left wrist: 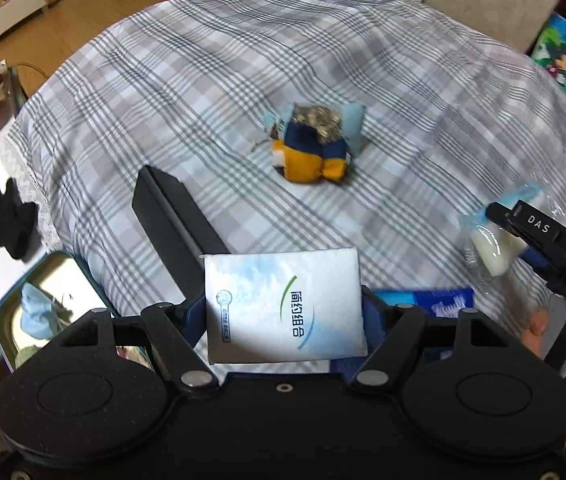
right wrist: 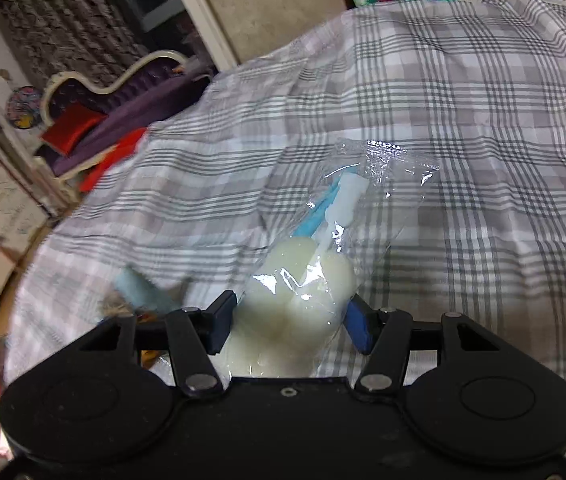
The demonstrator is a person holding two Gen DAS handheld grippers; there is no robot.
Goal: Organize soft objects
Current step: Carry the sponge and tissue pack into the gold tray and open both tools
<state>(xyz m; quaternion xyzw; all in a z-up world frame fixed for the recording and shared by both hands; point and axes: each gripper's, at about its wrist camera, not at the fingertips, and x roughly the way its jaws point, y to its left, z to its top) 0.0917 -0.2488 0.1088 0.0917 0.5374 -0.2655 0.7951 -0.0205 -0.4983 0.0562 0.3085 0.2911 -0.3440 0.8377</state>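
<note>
My left gripper [left wrist: 283,312] is shut on a white tissue pack with green lettering [left wrist: 285,306], held above the plaid cloth [left wrist: 203,92]. My right gripper [right wrist: 289,320] is shut on a clear plastic bag of pale sponges with blue and white handles [right wrist: 303,276]; the same bag [left wrist: 491,248] and gripper show at the right of the left wrist view. A small pile of soft cloth pieces, orange, navy and light blue [left wrist: 315,144], lies on the cloth ahead of the left gripper; part of it shows blurred by the right gripper [right wrist: 139,292].
An open metal tin [left wrist: 43,304] with a light blue cloth piece inside sits at the lower left, its dark lid [left wrist: 175,216] raised. A black glove [left wrist: 1,222] lies on the white surface to the left. A blue tissue pack [left wrist: 443,300] lies under the left gripper.
</note>
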